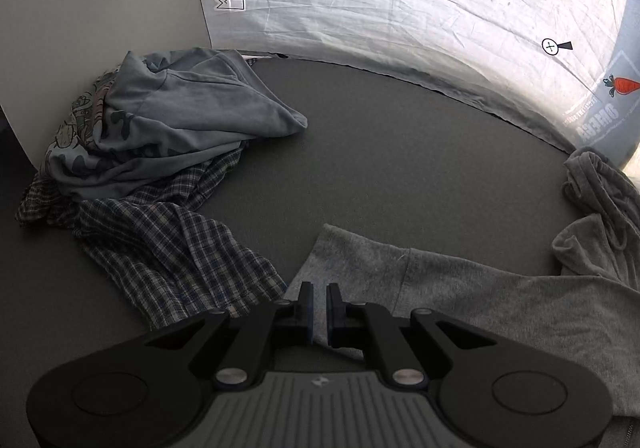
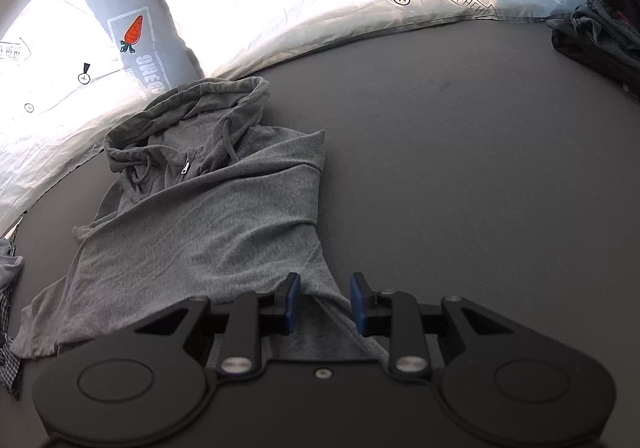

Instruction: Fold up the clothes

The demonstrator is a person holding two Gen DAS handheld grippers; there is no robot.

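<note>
I am working a grey hoodie (image 2: 200, 207) lying spread on the dark table (image 2: 460, 167), its hood toward the printed backdrop and its sleeves already crossed over the chest, which I take as a fold partly made. My right gripper (image 2: 325, 302) is hanging over the hoodie's near right edge with its blue pads parted, the hem running between them but not yet pinched. My left gripper (image 1: 319, 306) is sitting at the hoodie's (image 1: 460, 288) near left corner, pads drawn almost together; whether cloth is caught in the slit I cannot tell. Unfolded laundry is waiting at the left: a blue shirt (image 1: 192, 107) heaped on a plaid shirt (image 1: 168, 240). Dark folded garments (image 2: 600, 31) are stacked at the far right, apparently finished.
</note>
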